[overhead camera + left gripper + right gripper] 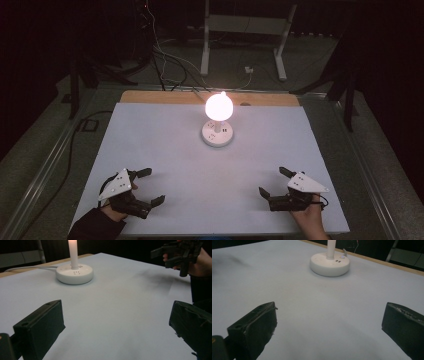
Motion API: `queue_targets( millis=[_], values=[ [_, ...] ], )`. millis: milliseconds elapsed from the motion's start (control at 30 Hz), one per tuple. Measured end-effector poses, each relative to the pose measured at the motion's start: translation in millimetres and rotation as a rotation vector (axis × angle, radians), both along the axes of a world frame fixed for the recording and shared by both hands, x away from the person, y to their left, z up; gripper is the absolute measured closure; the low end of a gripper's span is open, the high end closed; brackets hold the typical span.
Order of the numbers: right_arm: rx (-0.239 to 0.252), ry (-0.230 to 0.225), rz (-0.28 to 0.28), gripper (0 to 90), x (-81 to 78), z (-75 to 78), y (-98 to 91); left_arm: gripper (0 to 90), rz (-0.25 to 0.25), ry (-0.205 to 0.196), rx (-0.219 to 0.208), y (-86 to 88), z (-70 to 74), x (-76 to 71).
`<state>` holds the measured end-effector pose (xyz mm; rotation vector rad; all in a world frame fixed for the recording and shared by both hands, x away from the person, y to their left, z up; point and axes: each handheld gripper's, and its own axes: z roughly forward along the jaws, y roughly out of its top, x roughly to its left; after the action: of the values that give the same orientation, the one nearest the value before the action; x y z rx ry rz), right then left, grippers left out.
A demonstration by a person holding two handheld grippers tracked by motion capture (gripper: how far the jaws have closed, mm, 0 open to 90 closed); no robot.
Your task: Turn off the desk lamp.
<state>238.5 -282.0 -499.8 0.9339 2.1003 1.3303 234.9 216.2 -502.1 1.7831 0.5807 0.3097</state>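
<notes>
We see a big pale grey-white table top (165, 150) with a strip of light brown wood (165, 96) along its far edge. Near the middle of the far edge stands a small white lamp with a round flat base (217, 133) and a glowing round bulb (219, 106) on a thin white stem. The bulb is lit and very bright, so we cannot make out its shape well. In the right gripper view the lamp base (329, 264) shows little slots and a small button on top. In the left gripper view a white cord (30, 267) runs from the base toward the far edge.

The black left gripper with its grey three-cornered plate (153, 187) sits near the near left corner of the table top, held in a hand (116, 212). Its jaws stand wide apart, and nothing is between them. In its own view we see the bare table top between the two black jaws.

The black right gripper with the same kind of grey plate (274, 182) sits near the near right corner, held in the other hand (311, 216). Its jaws are also spread wide, with nothing in them. Both grippers are well apart from the lamp and from each other.

Past the far edge the room is dark, with a white metal frame (245, 35) and some cables (170, 65) on the floor.
</notes>
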Motion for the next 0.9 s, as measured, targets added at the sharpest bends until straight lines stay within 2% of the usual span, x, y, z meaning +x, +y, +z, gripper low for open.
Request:
queue_targets(
  millis=[100,233,400,533,667,733,900],
  values=[
    [0.003,-0.007,-0.003,0.0,0.0,0.2,-0.8,0.4,0.009,-0.006,0.006,0.7,0.6,-0.5],
    [0.001,-0.015,-0.015,0.0,-1.1,-0.2,-1.9,0.4,0.007,0.014,0.013,1.2,0.9,0.6],
    [0.001,-0.006,-0.025,0.0,-0.2,-2.0,-4.2,0.4,-0.009,0.007,0.02,-1.3,2.0,1.8],
    [0.015,0.021,-0.029,0.0,0.8,-1.6,-5.4,0.4,-0.008,0.006,0.03,-1.8,1.7,1.5],
    [0.008,0.04,-0.043,0.0,1.8,-1.0,-3.9,0.4,0.019,0.009,0.017,-0.7,1.0,1.8],
    [0.001,0.031,-0.052,0.0,1.7,0.3,-2.9,0.4,0.029,0.009,0.019,0.5,1.5,0.9],
    [-0.019,0.038,-0.049,0.0,0.9,4.4,1.2,0.4,0.014,0.003,0.01,0.9,2.2,-0.9]
  ],
)
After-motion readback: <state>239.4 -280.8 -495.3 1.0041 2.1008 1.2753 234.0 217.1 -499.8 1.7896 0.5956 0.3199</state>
